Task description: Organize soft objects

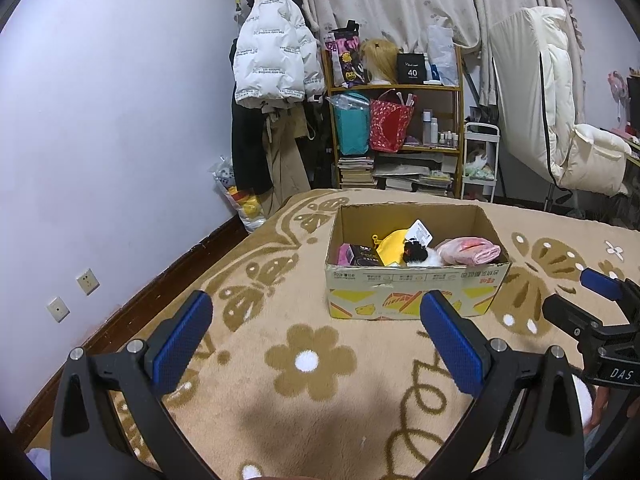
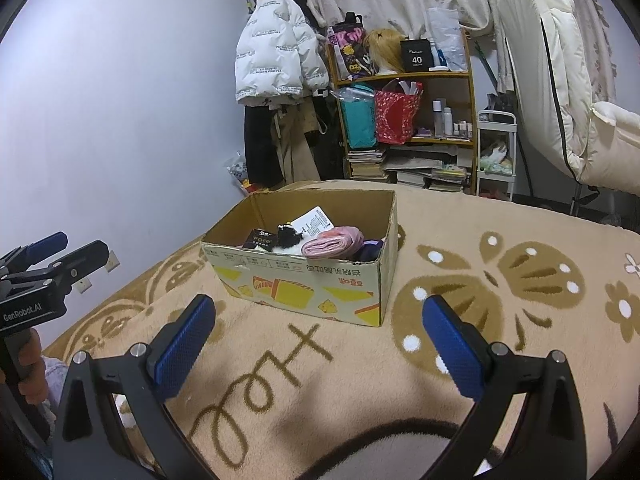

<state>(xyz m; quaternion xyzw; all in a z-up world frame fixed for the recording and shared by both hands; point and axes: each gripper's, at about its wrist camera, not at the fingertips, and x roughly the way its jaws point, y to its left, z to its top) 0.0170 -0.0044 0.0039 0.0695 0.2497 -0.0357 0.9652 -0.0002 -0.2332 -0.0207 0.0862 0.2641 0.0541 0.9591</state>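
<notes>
An open cardboard box (image 1: 416, 292) (image 2: 304, 288) stands on the beige patterned blanket (image 1: 312, 360) (image 2: 480, 272). Inside it lie a rolled pink cloth (image 1: 470, 251) (image 2: 334, 245), a black-and-white plush (image 1: 416, 253) (image 2: 289, 237), a yellow item (image 1: 394, 246) and a dark small box (image 1: 364, 256) (image 2: 262, 240). My left gripper (image 1: 316, 308) is open, short of the box's near wall, nothing between its fingers. My right gripper (image 2: 318, 312) is open too, near the box's front right corner. Each gripper shows at the edge of the other's view: right gripper (image 1: 588, 300), left gripper (image 2: 76, 248).
Behind the bed are a wooden shelf (image 1: 396, 88) with bags, bottles and stacked books, a white puffer jacket (image 1: 276, 64) on a rack, curtains, and a white folded recliner (image 1: 560, 120). The wall runs along the left, with sockets (image 1: 87, 281). A hand (image 2: 34, 368) holds the left handle.
</notes>
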